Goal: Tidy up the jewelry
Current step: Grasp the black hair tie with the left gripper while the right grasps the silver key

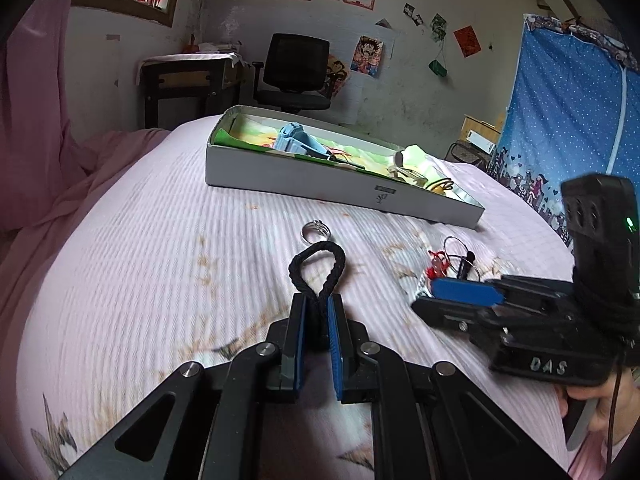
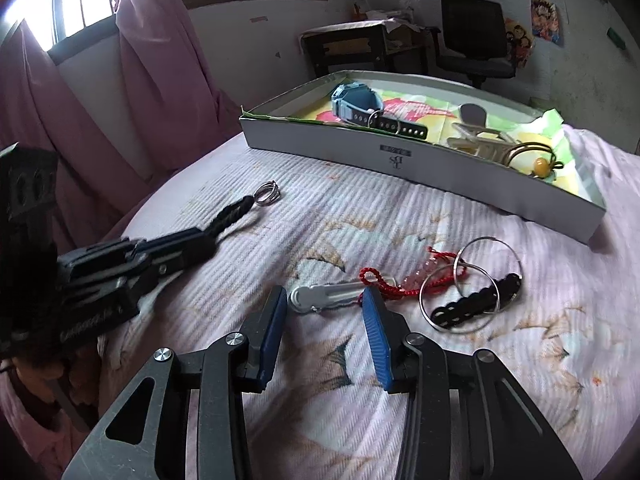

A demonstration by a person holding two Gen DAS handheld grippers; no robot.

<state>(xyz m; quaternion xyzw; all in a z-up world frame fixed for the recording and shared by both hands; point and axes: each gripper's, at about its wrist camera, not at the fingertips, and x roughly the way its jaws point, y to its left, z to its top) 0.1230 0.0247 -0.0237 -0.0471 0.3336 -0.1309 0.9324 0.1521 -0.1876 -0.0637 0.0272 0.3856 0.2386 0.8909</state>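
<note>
In the left wrist view my left gripper [image 1: 318, 300] is shut on a black braided loop [image 1: 319, 264], which sticks out ahead of the pads over the pink bedspread. A silver ring [image 1: 315, 231] lies just beyond the loop. In the right wrist view my right gripper [image 2: 324, 294] stands open with a silver hair clip [image 2: 320, 295] lying between its blue pads, close to both. A red cord bracelet [image 2: 386, 285], silver hoops [image 2: 490, 276] and a black clip [image 2: 470, 305] lie just right of it. The white box [image 2: 340, 136] holds a blue watch [image 2: 356, 105].
The box [image 1: 300, 176] sits at the far side of the bed and also holds a white claw clip [image 2: 480, 143] and a gold bangle with an amber bead [image 2: 538, 162]. Pink curtains hang at the left. A desk and office chair [image 1: 294, 76] stand by the wall.
</note>
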